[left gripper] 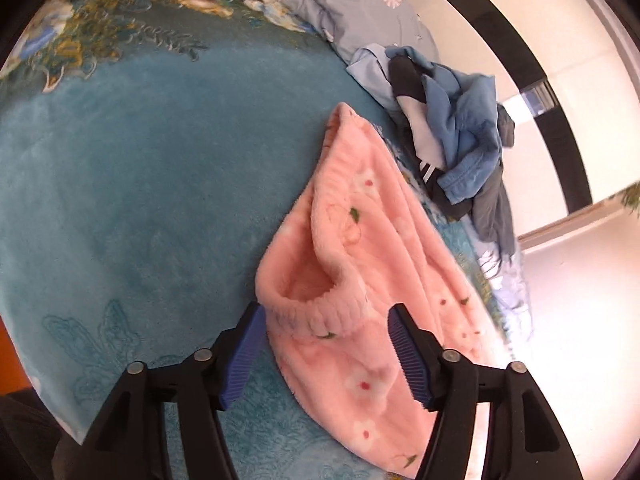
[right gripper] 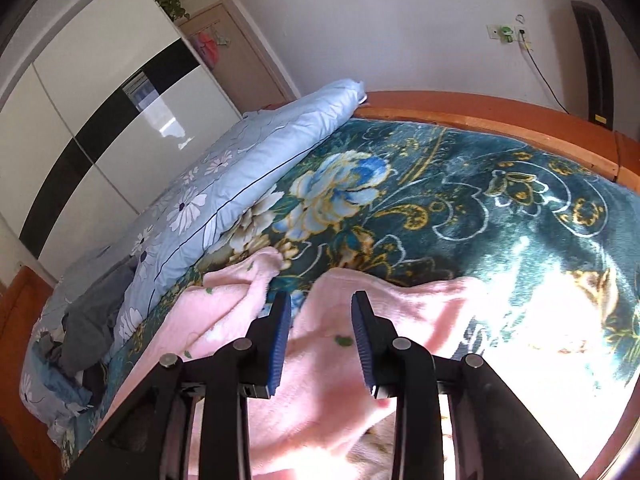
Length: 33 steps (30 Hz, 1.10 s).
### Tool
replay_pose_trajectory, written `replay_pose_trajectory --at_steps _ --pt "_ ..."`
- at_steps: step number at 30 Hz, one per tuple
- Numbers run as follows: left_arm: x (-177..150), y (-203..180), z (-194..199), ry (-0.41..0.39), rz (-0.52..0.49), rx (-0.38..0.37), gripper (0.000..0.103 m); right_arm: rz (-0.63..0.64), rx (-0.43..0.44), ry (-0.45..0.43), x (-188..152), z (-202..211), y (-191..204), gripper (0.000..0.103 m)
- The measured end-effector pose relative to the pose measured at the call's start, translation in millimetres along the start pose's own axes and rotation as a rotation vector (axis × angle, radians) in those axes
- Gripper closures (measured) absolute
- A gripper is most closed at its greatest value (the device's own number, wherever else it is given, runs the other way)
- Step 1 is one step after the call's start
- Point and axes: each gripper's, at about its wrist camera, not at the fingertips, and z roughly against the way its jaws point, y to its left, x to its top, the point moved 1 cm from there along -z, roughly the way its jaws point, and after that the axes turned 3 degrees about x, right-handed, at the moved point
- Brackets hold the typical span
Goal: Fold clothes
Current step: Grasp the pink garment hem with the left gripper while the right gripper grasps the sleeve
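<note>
A pink fleece garment [left gripper: 360, 248] with small flower prints lies on the teal flowered blanket [left gripper: 140, 180] of a bed, its ribbed elastic band gaping toward me. My left gripper [left gripper: 326, 309] stands open just above that band, with its blue pads on either side and not pressing it. In the right wrist view the same pink garment [right gripper: 320, 380] spreads under my right gripper [right gripper: 321, 296]. That gripper's jaws stand a little apart and grip nothing. Bright sun washes out the garment's right part.
A heap of blue, grey and black clothes [left gripper: 452, 128] lies at the bed's edge beside the pink garment, also seen as the clothes heap [right gripper: 80, 328]. A rolled light-blue floral quilt [right gripper: 240, 168] runs along that side. The wooden bed frame [right gripper: 480, 116] bounds the blanket; a white-and-black wardrobe [right gripper: 100, 100] stands beyond.
</note>
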Motion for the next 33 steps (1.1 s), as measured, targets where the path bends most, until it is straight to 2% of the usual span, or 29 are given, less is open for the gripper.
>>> replay_pose_trajectory --at_steps 2,6,10,12,16,17,20,21,22,23,27,29,30,33 --pt "-8 -5 -10 0.027 -0.024 0.015 0.032 -0.039 -0.010 0.017 -4 5 -20 0.070" --pt "-14 -1 -36 0.077 0.027 0.070 0.032 -0.092 -0.026 0.079 -26 1 -52 0.069" --pt "-7 -1 -34 0.044 0.044 0.039 0.034 -0.160 0.003 0.130 -45 -8 -74 0.067" --pt "-3 3 -33 0.038 0.078 0.033 0.043 -0.203 0.028 0.135 -49 -13 -80 0.067" --pt "1 11 -32 0.029 0.117 0.012 0.085 -0.253 0.075 0.128 -47 -23 -79 0.067" --pt "2 12 -28 0.020 0.116 0.009 0.087 -0.264 0.082 0.125 -45 -25 -78 0.067" --pt "14 18 -15 -0.013 0.142 -0.036 0.089 -0.300 0.110 0.120 -44 -29 -74 0.070" --pt "21 19 -8 -0.024 0.148 -0.052 0.090 -0.298 0.112 0.117 -42 -28 -71 0.075" --pt "30 21 4 -0.050 0.147 -0.071 0.090 -0.295 0.112 0.114 -41 -27 -68 0.093" --pt "38 23 15 -0.076 0.147 -0.089 0.090 -0.292 0.113 0.111 -39 -26 -64 0.097" --pt "70 41 66 -0.221 0.153 -0.142 0.090 -0.198 0.161 0.063 -32 -2 -35 0.099" --pt "81 55 78 -0.261 0.161 -0.106 0.090 -0.128 0.168 0.039 -29 12 -17 0.099" --pt "84 65 77 -0.256 0.178 -0.095 0.090 -0.103 0.161 0.038 -29 14 -11 0.099" --pt "80 91 57 -0.169 0.224 -0.069 0.090 -0.109 0.130 0.075 -33 7 -13 0.100"
